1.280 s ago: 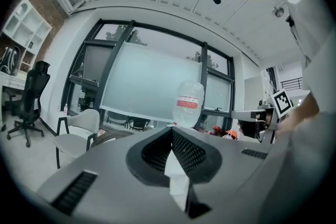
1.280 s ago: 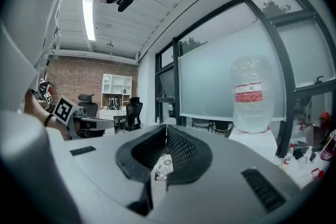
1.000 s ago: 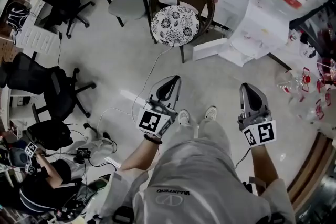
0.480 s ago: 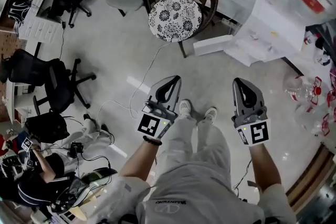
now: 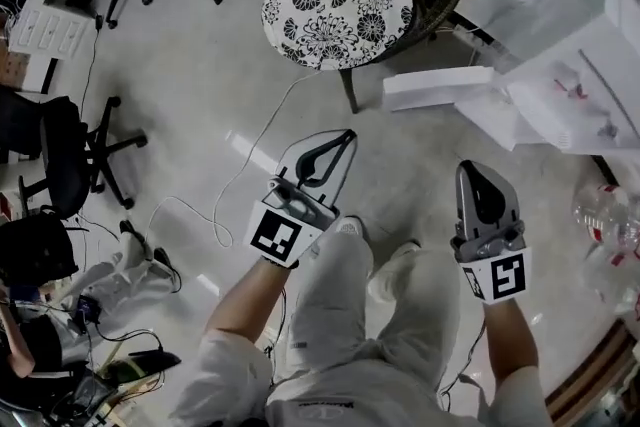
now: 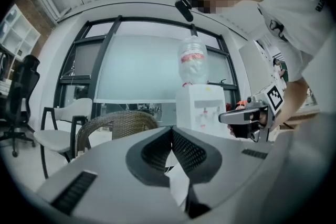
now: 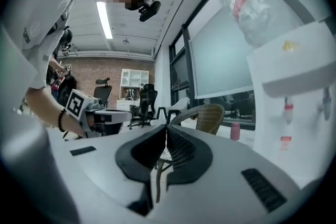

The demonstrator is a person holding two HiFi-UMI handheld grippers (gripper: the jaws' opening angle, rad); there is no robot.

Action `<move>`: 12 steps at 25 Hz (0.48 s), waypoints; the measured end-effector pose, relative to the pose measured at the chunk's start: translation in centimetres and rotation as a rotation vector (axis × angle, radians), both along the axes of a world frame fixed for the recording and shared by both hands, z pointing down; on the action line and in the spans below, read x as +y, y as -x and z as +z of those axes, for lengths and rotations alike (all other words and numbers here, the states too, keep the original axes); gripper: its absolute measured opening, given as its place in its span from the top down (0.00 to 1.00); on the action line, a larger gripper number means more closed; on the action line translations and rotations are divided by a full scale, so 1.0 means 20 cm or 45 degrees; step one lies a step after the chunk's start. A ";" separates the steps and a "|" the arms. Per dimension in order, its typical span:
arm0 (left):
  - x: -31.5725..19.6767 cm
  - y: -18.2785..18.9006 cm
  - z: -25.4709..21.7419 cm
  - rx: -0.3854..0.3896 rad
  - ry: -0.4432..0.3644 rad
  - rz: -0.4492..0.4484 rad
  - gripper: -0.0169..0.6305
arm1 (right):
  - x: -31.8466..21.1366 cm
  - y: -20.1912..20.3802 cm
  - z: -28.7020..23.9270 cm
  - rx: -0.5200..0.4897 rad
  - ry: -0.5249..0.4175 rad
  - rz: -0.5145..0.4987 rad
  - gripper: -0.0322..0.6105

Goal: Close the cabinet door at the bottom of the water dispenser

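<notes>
Closing the cabinet door (image 5: 438, 87): your left claw (image 5: 347, 138) and right claw (image 5: 469, 170) are clenched, empty. Push the door's free edge with the right claw, toward the water dispenser (image 5: 590, 65).

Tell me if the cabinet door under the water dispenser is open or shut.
Open: the head view shows the door swung out from the water dispenser, toward the chair.

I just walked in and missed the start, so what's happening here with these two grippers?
A person holds a two-jaw gripper in each hand. The left gripper and right gripper are both shut and empty. The water dispenser stands ahead on the right, its bottom cabinet door swung open toward the wicker chair. Neither gripper touches the door yet.
</notes>
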State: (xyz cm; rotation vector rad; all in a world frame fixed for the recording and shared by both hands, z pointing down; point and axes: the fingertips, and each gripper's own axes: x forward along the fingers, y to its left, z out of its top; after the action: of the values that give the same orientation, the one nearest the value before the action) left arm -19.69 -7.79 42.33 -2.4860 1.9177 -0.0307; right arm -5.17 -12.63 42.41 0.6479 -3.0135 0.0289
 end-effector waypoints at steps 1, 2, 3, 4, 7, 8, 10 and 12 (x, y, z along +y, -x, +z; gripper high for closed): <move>-0.03 0.02 0.14 -0.001 -0.007 -0.001 0.97 | -0.03 0.03 0.14 0.004 -0.010 -0.010 0.92; -0.06 0.03 0.28 -0.001 -0.009 0.000 0.97 | -0.05 0.07 0.26 0.004 -0.018 -0.022 0.92; -0.09 0.05 0.41 0.000 -0.012 0.002 0.97 | -0.08 0.10 0.38 0.002 -0.022 -0.033 0.92; -0.12 0.06 0.52 0.002 -0.017 0.004 0.97 | -0.11 0.13 0.49 0.000 -0.025 -0.043 0.92; -0.22 0.09 0.79 0.009 -0.038 -0.002 0.97 | -0.19 0.21 0.76 -0.008 -0.036 -0.067 0.92; -0.24 0.10 0.87 0.010 -0.040 -0.002 0.97 | -0.21 0.24 0.83 -0.011 -0.040 -0.075 0.92; -0.28 0.13 0.99 0.014 -0.039 0.009 0.97 | -0.24 0.29 0.96 -0.011 -0.053 -0.092 0.92; -0.32 0.14 1.10 0.008 -0.040 0.034 0.97 | -0.26 0.34 1.06 -0.015 -0.056 -0.112 0.92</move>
State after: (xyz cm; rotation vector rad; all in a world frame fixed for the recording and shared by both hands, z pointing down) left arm -22.47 -14.15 64.32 -2.4941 1.8722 0.0078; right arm -12.03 -17.78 63.62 0.5199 -3.0580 -0.0378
